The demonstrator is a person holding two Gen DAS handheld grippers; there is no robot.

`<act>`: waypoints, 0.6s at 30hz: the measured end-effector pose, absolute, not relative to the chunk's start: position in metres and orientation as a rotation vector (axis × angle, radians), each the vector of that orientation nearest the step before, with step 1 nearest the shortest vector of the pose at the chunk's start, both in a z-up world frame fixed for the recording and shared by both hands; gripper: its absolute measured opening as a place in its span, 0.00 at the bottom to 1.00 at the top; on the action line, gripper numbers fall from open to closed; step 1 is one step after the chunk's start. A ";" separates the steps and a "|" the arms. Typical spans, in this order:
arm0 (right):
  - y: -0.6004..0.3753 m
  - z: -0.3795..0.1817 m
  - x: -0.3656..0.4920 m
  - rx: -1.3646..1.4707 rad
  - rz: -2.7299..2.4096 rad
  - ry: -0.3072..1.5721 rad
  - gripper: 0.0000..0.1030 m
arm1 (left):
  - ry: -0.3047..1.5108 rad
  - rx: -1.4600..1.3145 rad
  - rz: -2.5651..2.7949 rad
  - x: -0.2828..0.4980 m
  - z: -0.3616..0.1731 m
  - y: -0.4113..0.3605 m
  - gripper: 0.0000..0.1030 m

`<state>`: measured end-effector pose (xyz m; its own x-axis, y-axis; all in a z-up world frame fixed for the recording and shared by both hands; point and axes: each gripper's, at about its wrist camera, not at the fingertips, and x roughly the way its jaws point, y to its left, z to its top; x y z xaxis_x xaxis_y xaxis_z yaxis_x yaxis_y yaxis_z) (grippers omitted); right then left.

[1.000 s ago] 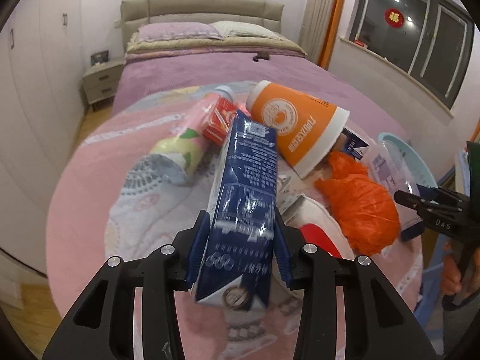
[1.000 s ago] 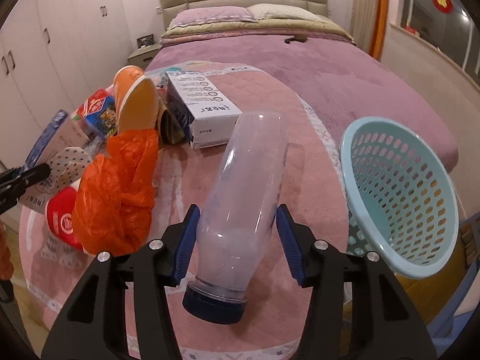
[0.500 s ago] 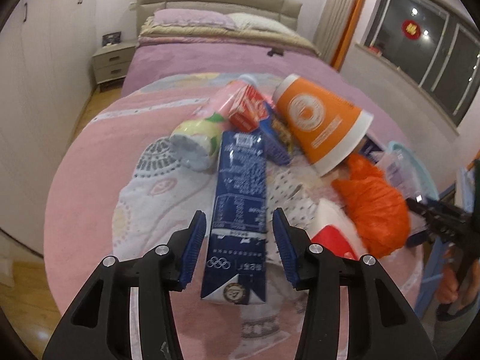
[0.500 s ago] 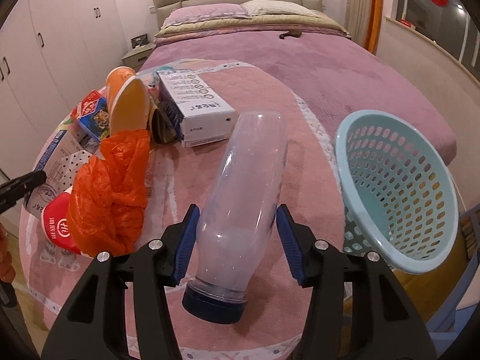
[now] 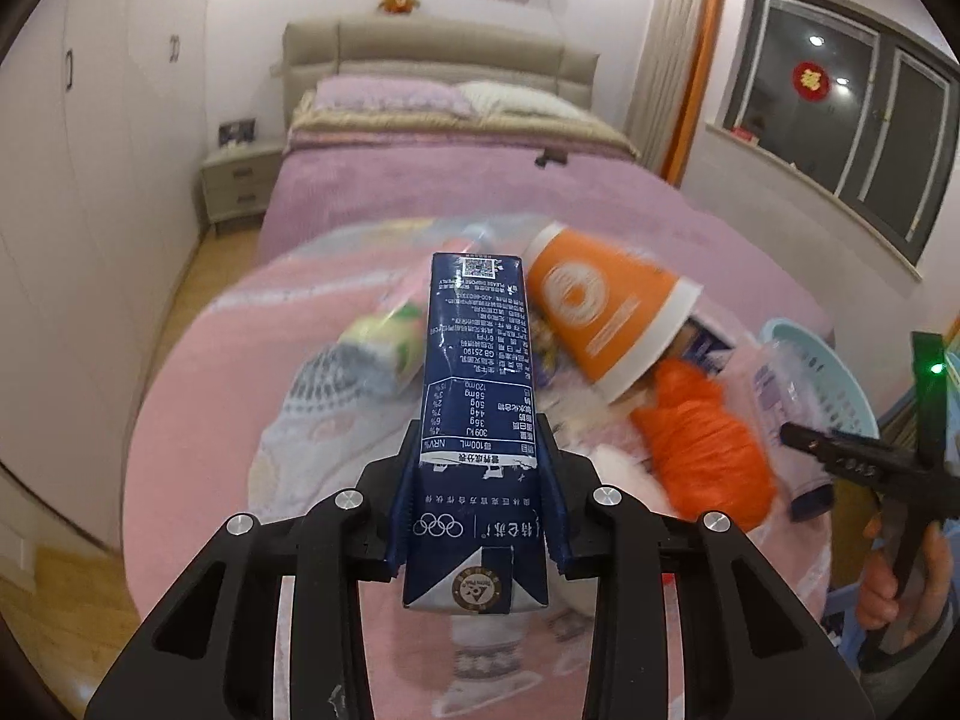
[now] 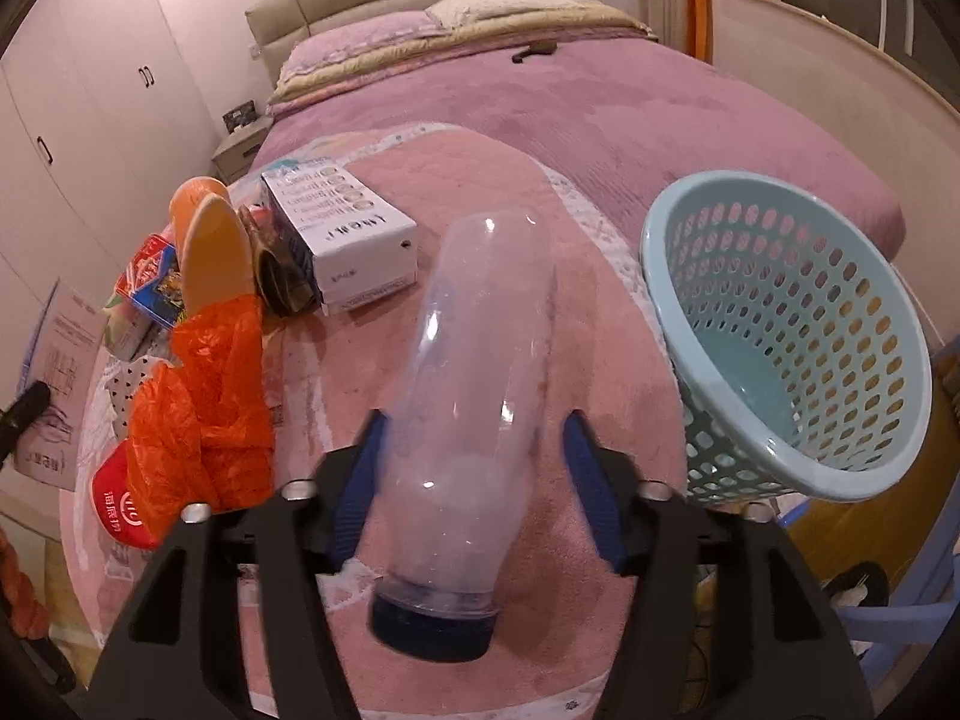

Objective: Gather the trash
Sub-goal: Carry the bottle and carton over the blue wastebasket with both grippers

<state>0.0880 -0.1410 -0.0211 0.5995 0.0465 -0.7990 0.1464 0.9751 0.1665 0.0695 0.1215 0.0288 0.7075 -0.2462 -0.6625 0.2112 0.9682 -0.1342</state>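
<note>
Left tongs (image 5: 477,498) have just closed in & now pinch a dark blue milk carton (image 5: 477,396), lifted over the trash pile on the pink counter (image 5: 198,420). Right tongs (image 6: 480,474) grip a clear plastic bottle (image 6: 474,360), cap toward camera, beside a pale blue basket (image 6: 786,336) at the counter edge. Orange cup (image 5: 600,312) & orange bag (image 6: 204,408) lie w/ the other trash

Our left gripper (image 5: 479,501) pointed obliquely down, jaws just closing, blue pads clamped on carton (image 5: 477,384). Our right gripper (image 6: 477,480) pointed steeply down, pads pressing bottle (image 6: 474,384). Our hand (image 5: 906,576) gripped its handle.
</note>
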 end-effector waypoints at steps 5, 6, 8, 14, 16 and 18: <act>-0.141 -0.003 0.078 0.200 -0.044 0.849 0.47 | 0.684 -0.064 -0.353 0.065 0.049 0.090 0.32; -0.144 0.001 0.076 0.205 -0.042 0.837 0.47 | 0.677 -0.071 -0.381 0.067 0.053 0.081 0.32; -0.154 0.012 0.072 0.212 -0.050 0.805 0.47 | 0.671 -0.088 -0.452 0.072 0.059 0.056 0.32; -0.218 0.033 0.072 0.274 -0.123 0.753 0.47 | 0.667 -0.071 -0.632 0.095 0.067 -0.040 0.32; -0.247 0.035 0.073 0.284 -0.180 0.749 0.47 | 0.679 -0.070 -0.689 0.106 0.065 -0.076 0.32; -0.268 0.033 0.074 0.306 -0.210 0.752 0.47 | 0.692 -0.063 -0.718 0.113 0.060 -0.106 0.32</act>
<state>0.0737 -0.2683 0.0333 0.7129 -0.0780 -0.6969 0.2947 0.9351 0.1969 0.1133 -0.1062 0.0602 0.5429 -0.6245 -0.5615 0.5847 0.7610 -0.2811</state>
